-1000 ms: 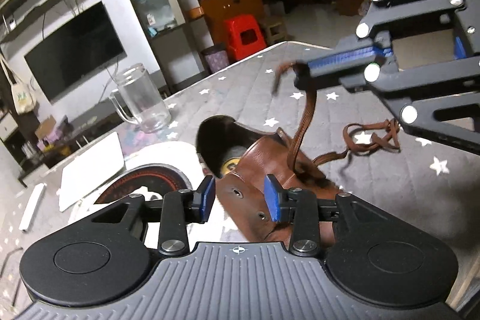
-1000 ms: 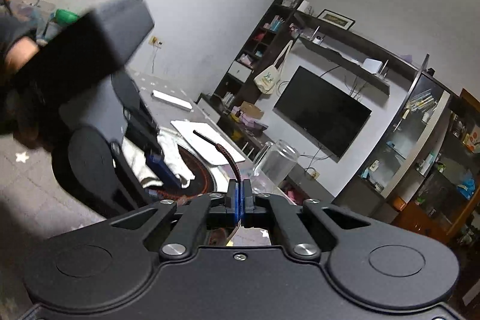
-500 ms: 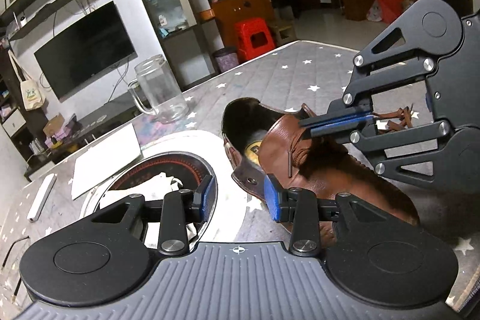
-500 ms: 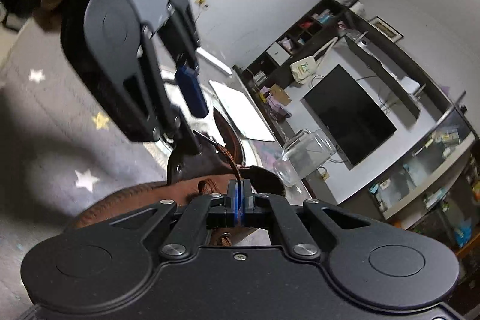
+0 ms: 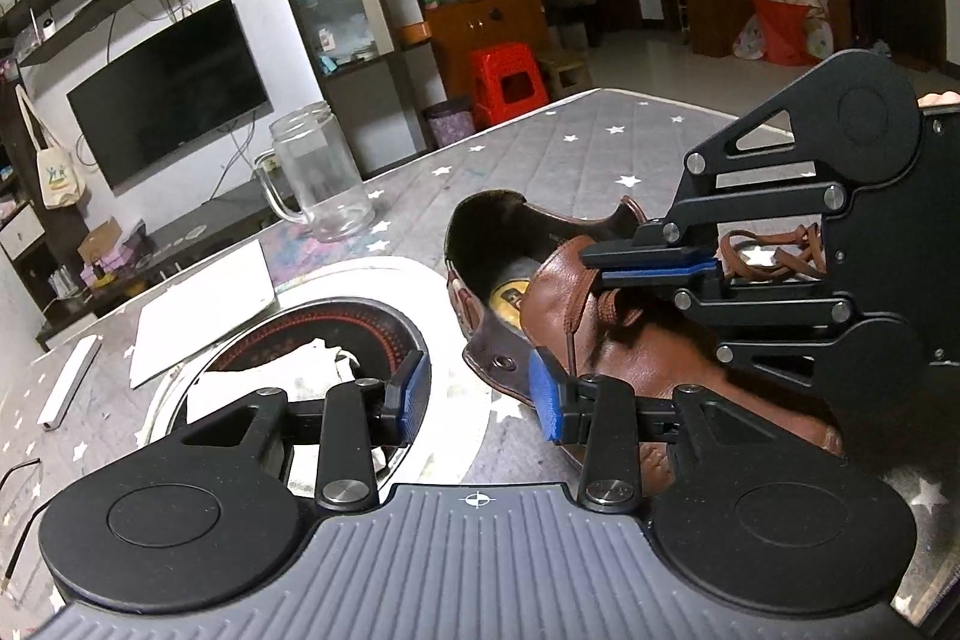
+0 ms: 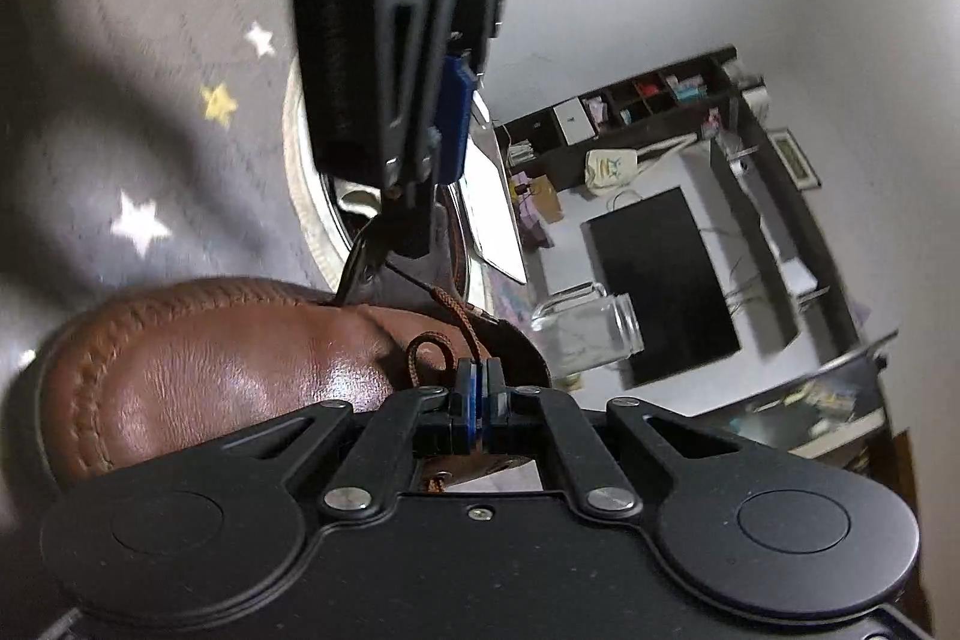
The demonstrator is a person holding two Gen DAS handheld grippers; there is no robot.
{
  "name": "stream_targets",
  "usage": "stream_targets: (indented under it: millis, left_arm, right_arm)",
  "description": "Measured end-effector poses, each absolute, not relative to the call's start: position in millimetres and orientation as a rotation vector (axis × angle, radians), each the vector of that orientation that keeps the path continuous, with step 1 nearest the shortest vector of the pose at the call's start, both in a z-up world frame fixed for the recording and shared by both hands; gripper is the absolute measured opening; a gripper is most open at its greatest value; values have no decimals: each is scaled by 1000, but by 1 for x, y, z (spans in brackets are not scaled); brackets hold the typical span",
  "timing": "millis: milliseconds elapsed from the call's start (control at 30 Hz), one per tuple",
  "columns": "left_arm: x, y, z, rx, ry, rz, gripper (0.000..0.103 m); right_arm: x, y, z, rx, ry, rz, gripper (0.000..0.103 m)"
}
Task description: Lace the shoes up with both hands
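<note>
Nearest in the left wrist view, the left tongs (image 5: 480,394) stand apart with nothing between their ribbed blue pads (image 5: 549,397); the right-hand pad sits just beside the side of the shoe (image 5: 624,346). The shoe is smooth, glossy brown leather with a raised stitched seam around its rounded toe, and it lies on the bench (image 5: 540,154), whose grey quilted cover is dotted with white stars. Its long axis runs from the toe, near the lower right of that view, to the dark open heel end, which points away toward the glass mug (image 5: 318,181). A metal eyelet (image 5: 503,361) shows on the near flap.

Just above the shoe's tongue the right tongs (image 5: 654,268) are pressed together on the lace (image 6: 465,325), a brown braided cord that rises from the pads and curls in a small loop beside them. More of the lace lies in a loose tangle on the bench beyond the shoe, partly hidden by the black frame of the tongs.

To the left of the shoe a round white-rimmed dish (image 5: 444,280) with a dark, red-ringed centre holds crumpled white paper (image 5: 288,376). Behind it lies a flat white sheet (image 5: 204,304), then the clear mug with its handle, upright. Farther off a black television (image 5: 171,91) hangs on the wall, with a red plastic stool (image 5: 510,76) on the floor past the bench edge.
</note>
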State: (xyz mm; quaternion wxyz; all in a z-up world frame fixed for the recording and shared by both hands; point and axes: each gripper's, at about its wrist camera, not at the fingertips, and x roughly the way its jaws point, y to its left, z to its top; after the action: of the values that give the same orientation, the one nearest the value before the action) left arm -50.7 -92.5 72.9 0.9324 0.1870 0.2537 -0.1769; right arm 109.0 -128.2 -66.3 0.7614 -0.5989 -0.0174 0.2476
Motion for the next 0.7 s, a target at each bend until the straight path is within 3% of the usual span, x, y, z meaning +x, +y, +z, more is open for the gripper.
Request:
stream_targets:
  millis: [700]
  left_arm:
    - [-67, -101, 81, 435, 472, -443, 39]
  right_arm:
    - [89, -132, -85, -1440, -92, 577, 1]
